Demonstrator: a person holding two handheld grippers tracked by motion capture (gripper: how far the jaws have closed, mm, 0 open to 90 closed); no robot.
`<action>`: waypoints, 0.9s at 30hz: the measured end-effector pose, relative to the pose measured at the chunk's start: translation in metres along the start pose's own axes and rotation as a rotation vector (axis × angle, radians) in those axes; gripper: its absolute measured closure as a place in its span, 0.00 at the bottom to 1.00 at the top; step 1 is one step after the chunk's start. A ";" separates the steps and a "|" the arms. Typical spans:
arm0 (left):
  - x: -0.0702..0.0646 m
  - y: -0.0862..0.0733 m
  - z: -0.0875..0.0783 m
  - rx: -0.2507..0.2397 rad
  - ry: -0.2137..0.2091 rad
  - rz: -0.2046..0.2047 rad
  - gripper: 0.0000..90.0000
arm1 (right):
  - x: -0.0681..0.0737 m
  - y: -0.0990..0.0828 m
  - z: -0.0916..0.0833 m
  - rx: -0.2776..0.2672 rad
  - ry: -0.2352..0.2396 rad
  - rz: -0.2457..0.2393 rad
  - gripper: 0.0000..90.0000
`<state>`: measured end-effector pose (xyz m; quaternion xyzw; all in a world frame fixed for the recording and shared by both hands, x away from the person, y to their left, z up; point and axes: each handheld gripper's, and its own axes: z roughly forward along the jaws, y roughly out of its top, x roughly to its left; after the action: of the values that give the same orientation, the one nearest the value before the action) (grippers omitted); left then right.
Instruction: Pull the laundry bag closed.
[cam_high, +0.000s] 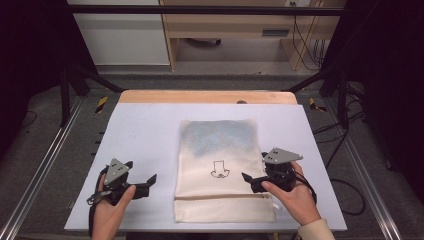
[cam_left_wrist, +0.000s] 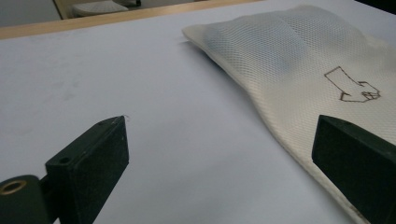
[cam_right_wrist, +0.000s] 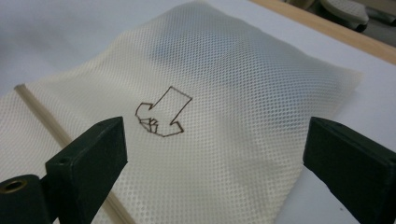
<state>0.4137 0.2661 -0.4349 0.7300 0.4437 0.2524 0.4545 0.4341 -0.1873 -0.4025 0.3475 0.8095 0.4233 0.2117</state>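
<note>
A cream mesh bag lies flat on the white table top, zipper toward me. A small dark outline drawing marks its middle, and something bluish shows through its far half. My left gripper hovers just left of the bag, open, with bare table between its jaws; the bag's edge runs past its right jaw. My right gripper is at the bag's right edge, open, and looks down on the mesh and the drawing. Neither gripper holds anything.
A wooden strip borders the table's far edge. Metal rails run along both sides, and black frame posts stand at the far corners. Cables lie on the floor at right. A cabinet stands beyond.
</note>
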 end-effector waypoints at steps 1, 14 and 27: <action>0.005 0.000 -0.002 -0.004 0.007 -0.014 0.04 | -0.003 0.002 -0.002 -0.010 -0.011 0.001 0.08; 0.049 -0.006 -0.019 -0.019 0.082 -0.067 0.04 | -0.041 -0.006 -0.030 -0.080 -0.138 0.097 0.06; 0.068 -0.010 -0.022 -0.032 0.135 -0.029 0.04 | -0.062 -0.033 -0.043 -0.071 -0.217 0.159 0.07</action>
<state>0.4245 0.3371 -0.4360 0.6973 0.4797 0.3018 0.4388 0.4356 -0.2695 -0.4037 0.4464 0.7363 0.4272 0.2760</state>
